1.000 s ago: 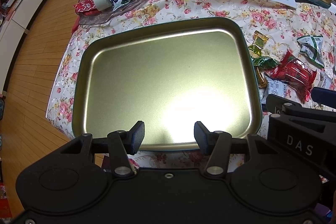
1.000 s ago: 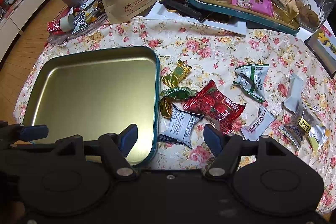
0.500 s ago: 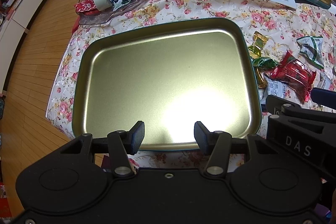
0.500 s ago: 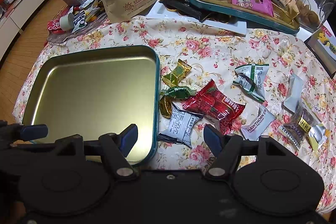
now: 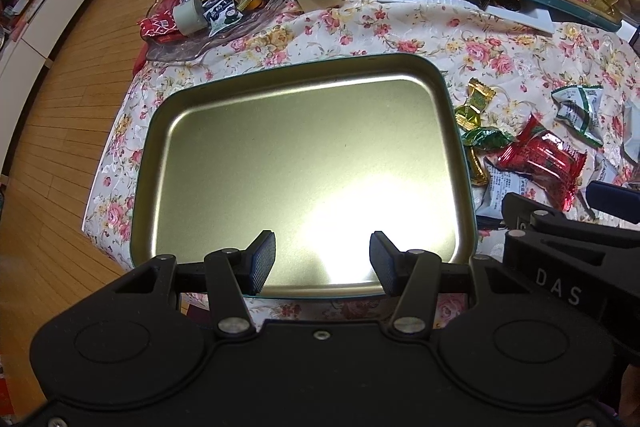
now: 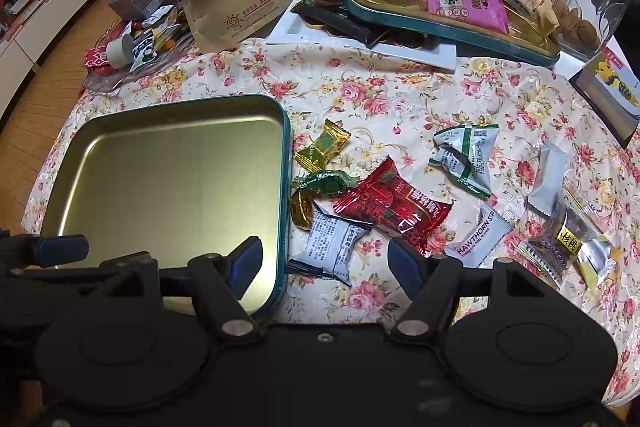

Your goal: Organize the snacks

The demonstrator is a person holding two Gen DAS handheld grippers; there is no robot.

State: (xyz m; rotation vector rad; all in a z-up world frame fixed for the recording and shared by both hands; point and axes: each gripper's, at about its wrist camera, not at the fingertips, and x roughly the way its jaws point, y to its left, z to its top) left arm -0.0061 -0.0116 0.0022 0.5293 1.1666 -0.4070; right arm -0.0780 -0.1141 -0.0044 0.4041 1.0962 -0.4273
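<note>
Both tongs hung apart and empty: the left tongs [image 5: 322, 259] above the shallow gold-lined teal metal tray [image 5: 304, 163], the right tongs [image 6: 325, 267] above a white printed snack packet [image 6: 334, 247] lying just beside that tray on the floral-clothed surface [image 6: 400, 99], among other wrapped snacks.

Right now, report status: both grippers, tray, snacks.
Left gripper open, nothing held, over the tray. Right gripper open, nothing held, over the white packet. Tray bare; snacks loose on cloth. Nothing blocking.
</note>
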